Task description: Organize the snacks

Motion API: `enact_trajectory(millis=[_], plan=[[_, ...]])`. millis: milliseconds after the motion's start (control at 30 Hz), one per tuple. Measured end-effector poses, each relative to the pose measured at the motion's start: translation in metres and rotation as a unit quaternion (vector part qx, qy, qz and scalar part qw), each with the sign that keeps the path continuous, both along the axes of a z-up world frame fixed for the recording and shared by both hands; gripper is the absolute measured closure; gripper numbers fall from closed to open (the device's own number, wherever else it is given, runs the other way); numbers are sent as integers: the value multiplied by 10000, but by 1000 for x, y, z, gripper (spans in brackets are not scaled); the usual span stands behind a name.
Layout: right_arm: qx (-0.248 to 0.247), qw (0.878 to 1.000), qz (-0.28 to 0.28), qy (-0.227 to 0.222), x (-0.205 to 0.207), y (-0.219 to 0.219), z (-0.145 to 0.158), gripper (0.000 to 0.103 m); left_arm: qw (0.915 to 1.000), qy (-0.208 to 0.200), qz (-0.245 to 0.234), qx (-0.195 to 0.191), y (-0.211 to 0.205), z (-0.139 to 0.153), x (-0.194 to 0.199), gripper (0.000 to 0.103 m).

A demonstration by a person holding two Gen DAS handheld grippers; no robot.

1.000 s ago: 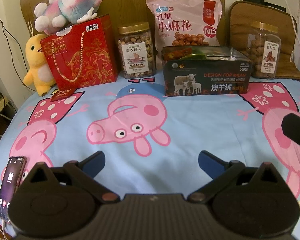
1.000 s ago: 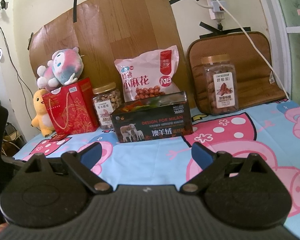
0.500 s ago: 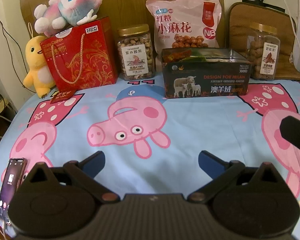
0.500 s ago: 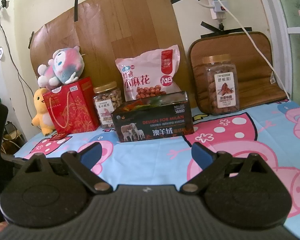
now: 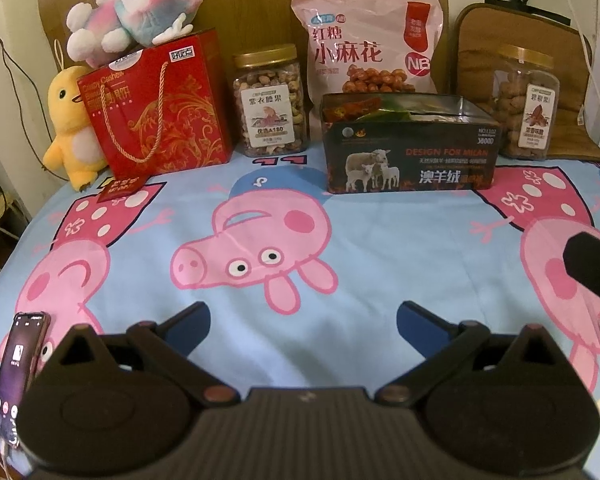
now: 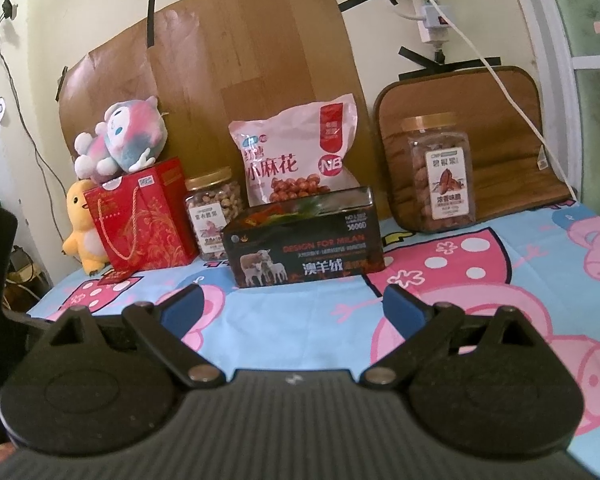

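A dark open tin box (image 5: 410, 148) (image 6: 304, 250) holding small snack packets stands at the back middle of the cartoon-pig cloth. Behind it leans a pink snack bag (image 5: 370, 46) (image 6: 296, 156). A nut jar (image 5: 269, 100) (image 6: 214, 212) stands to its left and a second jar (image 5: 529, 104) (image 6: 440, 174) to its right. A red gift bag (image 5: 156, 108) (image 6: 140, 220) stands further left. My left gripper (image 5: 303, 326) is open and empty, well in front of the box. My right gripper (image 6: 291, 306) is open and empty, just short of the box.
A pink plush (image 5: 134, 2) lies on the gift bag and a yellow duck plush (image 5: 70, 120) stands beside it. A phone (image 5: 18, 372) lies at the cloth's near left edge. A brown cushion (image 6: 496, 140) leans on the wall at right. A black object (image 5: 592, 268) enters at right.
Both grippers have held nearly still and stayed open. The views shift only slightly.
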State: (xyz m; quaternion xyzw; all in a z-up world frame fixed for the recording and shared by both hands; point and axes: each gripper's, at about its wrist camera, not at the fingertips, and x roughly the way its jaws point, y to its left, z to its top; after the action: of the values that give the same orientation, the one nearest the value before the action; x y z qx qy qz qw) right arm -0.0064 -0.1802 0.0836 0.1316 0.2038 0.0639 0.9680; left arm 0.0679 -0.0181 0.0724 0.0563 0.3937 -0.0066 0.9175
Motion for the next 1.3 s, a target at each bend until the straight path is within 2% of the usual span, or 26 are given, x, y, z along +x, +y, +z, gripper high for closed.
enact_trajectory(millis=[1300], plan=[[63,10000,-3,8,-1,-1,-3,5,9999,-70,43,71,3,2,-1,0]])
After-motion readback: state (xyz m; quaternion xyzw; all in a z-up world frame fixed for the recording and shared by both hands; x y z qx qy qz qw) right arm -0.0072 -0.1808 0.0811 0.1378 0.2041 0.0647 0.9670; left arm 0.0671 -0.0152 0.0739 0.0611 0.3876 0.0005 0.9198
